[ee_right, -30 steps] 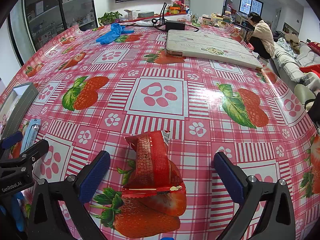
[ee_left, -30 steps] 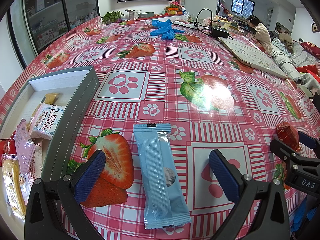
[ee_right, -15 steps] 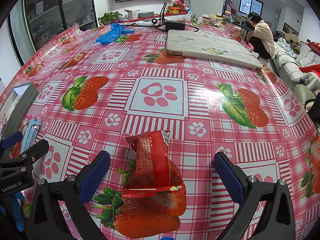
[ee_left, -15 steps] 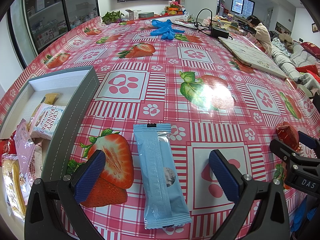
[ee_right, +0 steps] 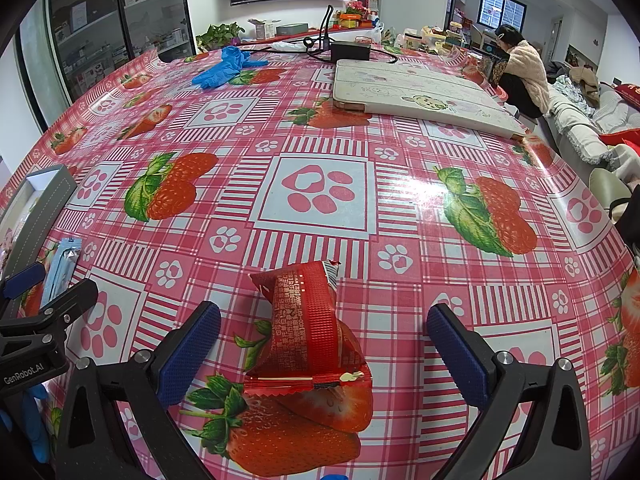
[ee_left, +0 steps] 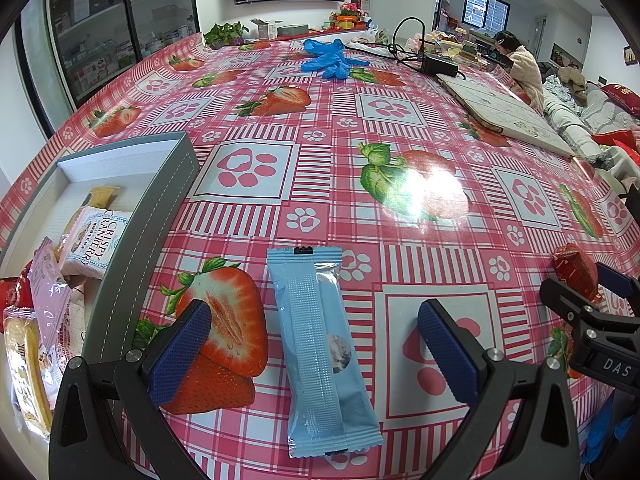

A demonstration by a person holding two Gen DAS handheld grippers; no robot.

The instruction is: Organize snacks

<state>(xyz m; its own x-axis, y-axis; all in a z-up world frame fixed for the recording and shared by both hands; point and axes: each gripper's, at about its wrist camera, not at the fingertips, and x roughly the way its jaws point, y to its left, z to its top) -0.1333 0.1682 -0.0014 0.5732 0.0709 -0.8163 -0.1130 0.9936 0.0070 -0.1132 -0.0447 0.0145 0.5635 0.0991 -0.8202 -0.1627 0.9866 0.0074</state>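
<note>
Two grippers sit spread wide over the strawberry tablecloth point(ee_right: 320, 184): the left gripper point(ee_left: 316, 344) has the light-blue snack packet point(ee_left: 320, 344) lying between its jaws untouched, the right gripper point(ee_right: 324, 344) likewise straddles the red snack packet point(ee_right: 312, 332); the grey box point(ee_left: 132, 240) lies outside the left jaw

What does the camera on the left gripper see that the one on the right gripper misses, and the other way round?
Only the left wrist view looks into the grey box, with a Crispy Cranberry pack and other snacks inside. Only the right wrist view shows the red packet in full, lying between the open right gripper, and the whole white board. Both show the light blue packet, which lies between the open left gripper, the blue gloves, the strawberry tablecloth and a seated person far off.
</note>
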